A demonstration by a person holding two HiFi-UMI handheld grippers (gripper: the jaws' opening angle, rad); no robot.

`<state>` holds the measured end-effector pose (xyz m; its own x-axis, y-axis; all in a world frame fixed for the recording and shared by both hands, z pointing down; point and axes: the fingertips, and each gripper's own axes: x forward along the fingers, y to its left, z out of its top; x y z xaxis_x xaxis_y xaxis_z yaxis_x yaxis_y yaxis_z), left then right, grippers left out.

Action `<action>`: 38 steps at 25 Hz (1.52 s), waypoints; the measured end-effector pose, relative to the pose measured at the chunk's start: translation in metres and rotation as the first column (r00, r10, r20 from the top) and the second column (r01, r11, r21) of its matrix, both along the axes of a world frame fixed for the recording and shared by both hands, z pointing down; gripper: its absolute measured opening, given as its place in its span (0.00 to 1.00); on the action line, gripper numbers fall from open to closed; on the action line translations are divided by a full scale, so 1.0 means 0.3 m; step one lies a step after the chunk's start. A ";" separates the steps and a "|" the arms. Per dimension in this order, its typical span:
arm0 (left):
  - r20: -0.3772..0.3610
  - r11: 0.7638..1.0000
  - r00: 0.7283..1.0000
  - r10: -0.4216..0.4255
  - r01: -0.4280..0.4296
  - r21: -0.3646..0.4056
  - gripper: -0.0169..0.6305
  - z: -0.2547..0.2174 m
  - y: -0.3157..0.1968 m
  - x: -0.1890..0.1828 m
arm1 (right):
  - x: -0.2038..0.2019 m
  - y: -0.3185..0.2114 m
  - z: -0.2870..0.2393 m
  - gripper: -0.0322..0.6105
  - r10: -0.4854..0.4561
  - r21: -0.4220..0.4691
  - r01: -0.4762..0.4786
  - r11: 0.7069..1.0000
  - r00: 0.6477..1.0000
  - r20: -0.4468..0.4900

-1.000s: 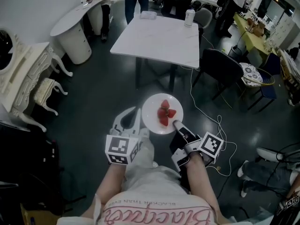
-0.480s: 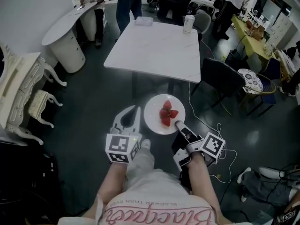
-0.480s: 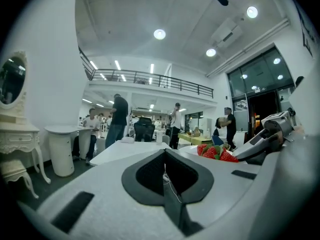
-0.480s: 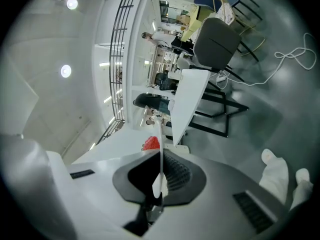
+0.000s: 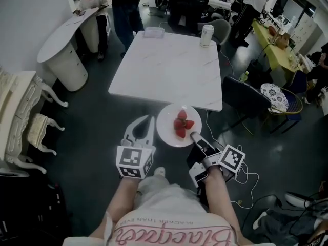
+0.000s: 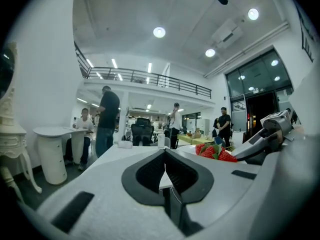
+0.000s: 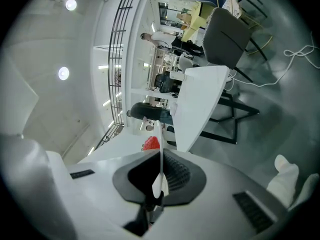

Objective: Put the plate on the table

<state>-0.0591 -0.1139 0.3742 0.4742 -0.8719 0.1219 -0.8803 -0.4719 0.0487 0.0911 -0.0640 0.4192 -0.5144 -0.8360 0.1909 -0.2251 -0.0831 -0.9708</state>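
Note:
A white plate (image 5: 168,127) with several strawberries (image 5: 181,123) is held in the air, over the floor by the near edge of the white square table (image 5: 169,65). My right gripper (image 5: 193,135) is shut on the plate's near right rim. In the right gripper view the plate (image 7: 159,181) stands edge-on between the pads, with the strawberries (image 7: 151,143) beyond. My left gripper (image 5: 149,119) hangs just left of the plate, shut on nothing. In the left gripper view its tips (image 6: 165,152) meet and the strawberries (image 6: 215,151) show to the right.
A can (image 5: 207,34) and a small white box (image 5: 154,32) stand at the table's far edge, where a person (image 5: 124,9) stands. A dark chair (image 5: 246,99) and a patterned chair (image 5: 274,96) are to the right. A cable (image 5: 241,181) lies on the floor.
The table has come nearer in the head view. The plate now reaches the table's near edge, where before it hung well short of it. Both grippers hold as before.

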 end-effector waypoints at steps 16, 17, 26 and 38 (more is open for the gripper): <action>-0.015 0.999 0.999 0.044 -0.045 -0.024 0.03 0.052 -0.500 -0.017 | -0.051 -0.492 0.045 0.07 0.028 -0.036 -0.028 0.999 1.000 -0.002; -0.015 0.999 0.999 0.044 -0.044 -0.021 0.03 0.055 -0.519 -0.015 | -0.046 -0.512 0.050 0.07 0.031 -0.040 -0.031 0.999 1.000 -0.005; -0.017 0.998 0.999 0.033 -0.034 -0.047 0.03 0.112 -0.752 0.000 | 0.002 -0.767 0.097 0.07 0.041 -0.054 -0.042 0.998 0.999 -0.015; 0.018 0.997 0.999 0.033 -0.032 -0.076 0.03 0.156 -1.201 0.070 | 0.092 -1.204 0.161 0.07 0.004 -0.101 -0.009 0.995 0.999 -0.046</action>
